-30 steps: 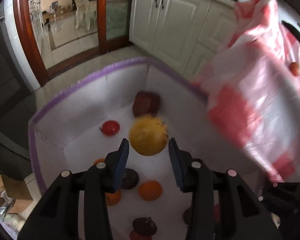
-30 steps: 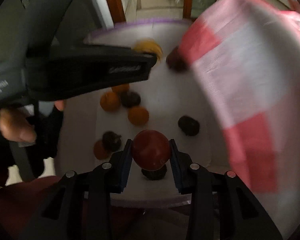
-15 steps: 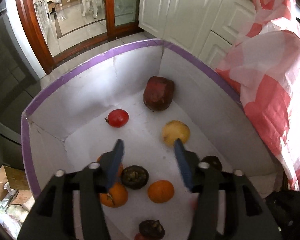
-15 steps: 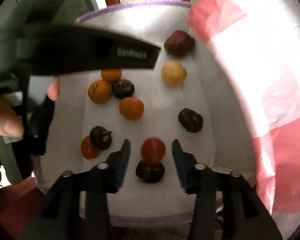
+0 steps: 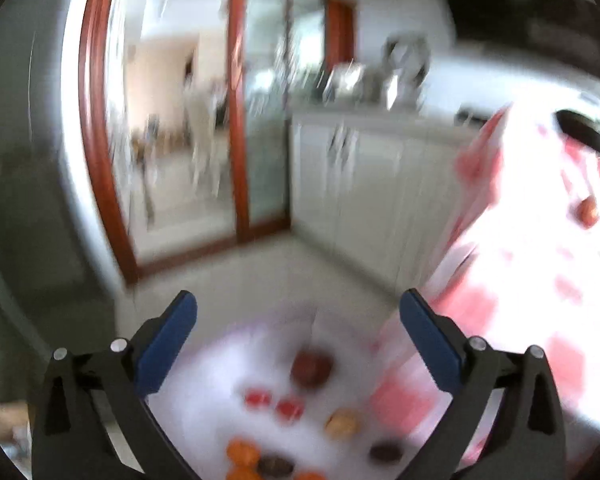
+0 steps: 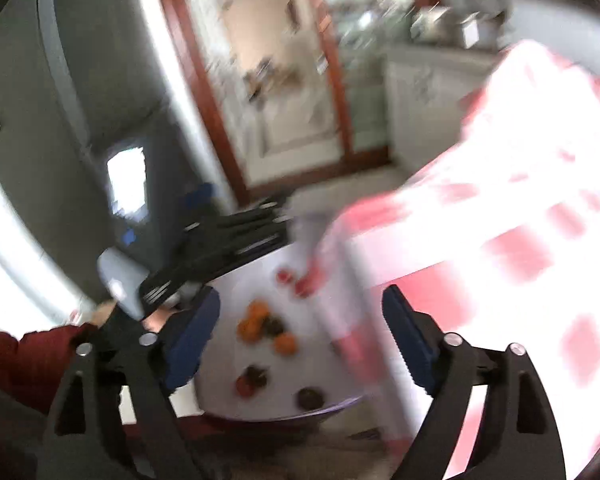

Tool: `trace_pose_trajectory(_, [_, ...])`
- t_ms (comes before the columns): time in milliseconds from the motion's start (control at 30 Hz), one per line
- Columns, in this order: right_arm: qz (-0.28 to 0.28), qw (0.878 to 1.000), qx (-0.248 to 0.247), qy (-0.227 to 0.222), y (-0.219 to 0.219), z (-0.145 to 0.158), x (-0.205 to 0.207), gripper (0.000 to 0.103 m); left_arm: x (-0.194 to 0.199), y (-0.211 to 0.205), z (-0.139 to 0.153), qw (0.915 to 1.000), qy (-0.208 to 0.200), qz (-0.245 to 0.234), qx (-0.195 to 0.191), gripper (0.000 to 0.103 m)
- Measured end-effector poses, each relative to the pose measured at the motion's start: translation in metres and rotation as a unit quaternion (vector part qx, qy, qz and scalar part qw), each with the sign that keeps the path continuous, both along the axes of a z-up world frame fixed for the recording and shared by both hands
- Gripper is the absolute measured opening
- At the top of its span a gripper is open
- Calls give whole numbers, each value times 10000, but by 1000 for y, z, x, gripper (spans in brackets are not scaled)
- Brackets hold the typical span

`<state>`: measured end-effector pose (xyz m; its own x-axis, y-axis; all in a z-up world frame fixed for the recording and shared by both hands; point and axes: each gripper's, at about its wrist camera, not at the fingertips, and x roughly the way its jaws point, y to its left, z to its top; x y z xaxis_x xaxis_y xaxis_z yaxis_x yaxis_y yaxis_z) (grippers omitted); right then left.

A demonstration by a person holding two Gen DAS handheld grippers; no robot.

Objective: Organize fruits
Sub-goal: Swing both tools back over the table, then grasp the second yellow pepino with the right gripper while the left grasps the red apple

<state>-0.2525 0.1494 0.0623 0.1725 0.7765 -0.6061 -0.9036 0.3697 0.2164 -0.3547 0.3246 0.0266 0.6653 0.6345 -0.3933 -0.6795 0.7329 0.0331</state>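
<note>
Kitchen cabinets blur behind the white box [image 5: 236,344] of fruit, both tools, left [image 5: 298,344] and right [image 6: 300,336], gaping empty; its small oranges [image 6: 256,322] look firm, best pinched across the middle.

Left gripper [image 5: 298,340] was seen with jaws spread wide, nothing held between blue pads [image 5: 166,344]. White box [image 5: 220,380] lay below, blurred. Inside were seen dark red fruit [image 5: 311,366], two red fruits [image 5: 274,402], yellow fruit [image 5: 342,424], oranges [image 5: 242,454], dark fruits [image 5: 386,453]. Red-checked cloth [image 5: 540,320] was seen at right, cabinets [image 5: 360,192] behind.
</note>
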Motion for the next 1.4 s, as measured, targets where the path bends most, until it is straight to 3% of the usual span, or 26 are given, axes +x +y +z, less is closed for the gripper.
trace_pose_trajectory(67, [-505,9982,239,-195,-37,17,16,87,12,-33,31,9969,-249,-510,542,102])
trace_pose_trajectory(167, [-1205,9913,431,-298,-89,29,36,87,42,-81,66,9857,-413,-1433,784,102])
trace_pose_trajectory(267, [-2196,9739,503,-262,-148,29,69,87,88,-130,87,9680,-324,-2440,494,102])
trace_pose_trajectory(367, [-3156,9469,622,15,-209,20,102,87,159,-179,88,9414,44,-3366,-203,102])
trace_pose_trajectory(433, [-3780,9231,687,164,-254,10,123,87,202,-208,82,9314,242,-3603,-466,102])
trace_pose_trajectory(567, [-4636,8829,667,342,-308,-10,154,87,301,-251,57,9169,594,-3713,-1334,102])
trace_pose_trajectory(633, [-4908,8670,718,485,-332,-19,171,87,340,-262,41,9184,662,-3588,-1533,102])
trace_pose_trajectory(800, [-5194,8500,507,723,-355,-30,228,87,416,-276,6,9305,743,-2980,-1996,102])
trace_pose_trajectory(900, [-5368,8403,285,697,-353,-36,272,87,418,-258,-5,9302,458,-2703,-2441,102])
trace_pose_trajectory(967, [-5461,8349,145,662,-353,-39,298,87,411,-243,-6,9198,192,-2730,-2810,101])
trace_pose_trajectory(1033, [-5583,8279,-34,533,-350,-44,330,87,404,-234,-7,9173,33,-2725,-2902,101])
trace_pose_trajectory(1133, [-5792,8122,-301,628,-343,-57,380,87,402,-228,-8,9060,-13,-2861,-3120,101])
trace_pose_trajectory(1400, [-5979,7918,-1009,731,-318,-76,465,87,405,-222,-15,9018,24,-2712,-3366,101])
